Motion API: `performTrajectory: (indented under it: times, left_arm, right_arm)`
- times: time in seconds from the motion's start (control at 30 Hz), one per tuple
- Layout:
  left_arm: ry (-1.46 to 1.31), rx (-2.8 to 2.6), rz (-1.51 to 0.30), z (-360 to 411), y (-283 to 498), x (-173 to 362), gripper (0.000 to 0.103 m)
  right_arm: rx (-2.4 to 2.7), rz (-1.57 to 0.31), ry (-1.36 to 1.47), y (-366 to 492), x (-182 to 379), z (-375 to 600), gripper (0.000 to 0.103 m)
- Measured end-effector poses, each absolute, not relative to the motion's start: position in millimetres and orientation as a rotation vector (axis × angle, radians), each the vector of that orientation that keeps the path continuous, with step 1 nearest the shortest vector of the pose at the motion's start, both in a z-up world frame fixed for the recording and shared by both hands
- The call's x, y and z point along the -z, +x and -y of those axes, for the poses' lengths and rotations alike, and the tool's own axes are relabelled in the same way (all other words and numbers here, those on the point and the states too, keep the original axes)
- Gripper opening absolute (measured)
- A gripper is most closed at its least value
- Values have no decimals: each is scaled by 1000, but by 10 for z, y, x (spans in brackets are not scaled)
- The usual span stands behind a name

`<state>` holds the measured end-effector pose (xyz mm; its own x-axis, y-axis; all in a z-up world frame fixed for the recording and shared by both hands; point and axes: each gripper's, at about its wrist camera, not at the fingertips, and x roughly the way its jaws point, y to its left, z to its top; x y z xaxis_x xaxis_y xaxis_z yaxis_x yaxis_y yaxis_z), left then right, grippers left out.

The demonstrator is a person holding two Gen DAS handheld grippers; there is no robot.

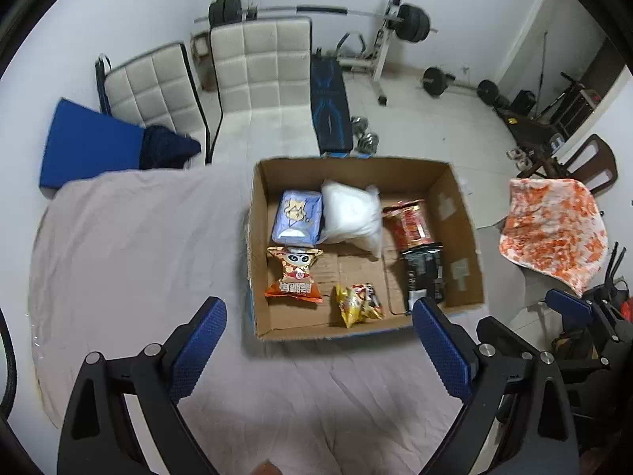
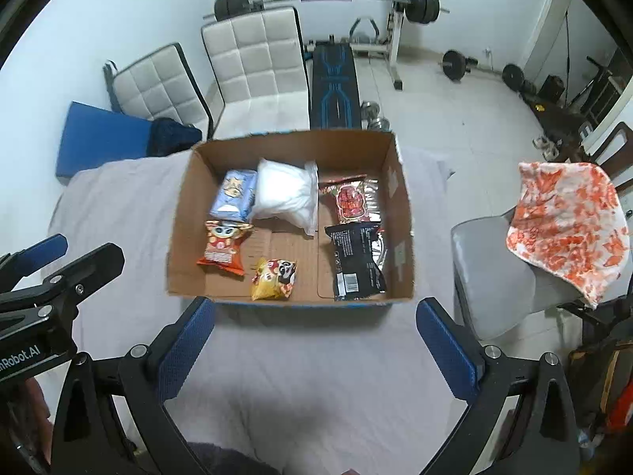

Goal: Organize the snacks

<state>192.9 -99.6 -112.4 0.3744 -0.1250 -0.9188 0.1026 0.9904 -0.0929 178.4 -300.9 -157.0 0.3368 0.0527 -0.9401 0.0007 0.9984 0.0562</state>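
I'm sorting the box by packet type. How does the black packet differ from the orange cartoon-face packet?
The black packet is dark with small print and a barcode; the orange cartoon-face packet is bright, with a big-eyed face. The black packet looks larger. It lies at the right side of the cardboard box, below the red packet; the orange one lies at the left, below the pale blue packet. Both lie flat on the box floor, untouched.

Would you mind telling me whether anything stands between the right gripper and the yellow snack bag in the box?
Nothing visible does. The right gripper hangs open and empty above the bare grey cloth, and the yellow snack bag lies uncovered just behind the low front wall of the open cardboard box, reachable from above.
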Motion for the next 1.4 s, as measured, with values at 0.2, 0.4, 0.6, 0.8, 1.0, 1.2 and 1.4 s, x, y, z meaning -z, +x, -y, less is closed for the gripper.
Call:
performTrajectory:
  times: [0.2,0.4,0.6,0.8,1.0,1.2,1.4]
  left_arm:
    - [-2,140,-1112,995,1493,615,96]
    - [-21,108,-1087,921,1221,338,96]
    - [-19,86,-1046,870,1013,141,96]
    - [-10,72,-1012,859,858,-16,96]
    - [-10,67,-1006,839,799,-38,96]
    - [-14,60,-998,804,771,-60,96]
    - [-12,59,-994,801,725,-73,96]
  right_arm:
    - [-40,-1165,55,1332,1039,3024,103]
    - [-28,-1113,52,975,630,3044,103]
    - [-9,-1070,64,735,300,3102,103]
    - [4,-1026,57,585,51,3107,103]
    - [15,-1009,52,559,-45,3090,103]
    - [18,-1009,46,571,-48,3068,103]
    - [24,-1007,44,585,-34,3040,103]
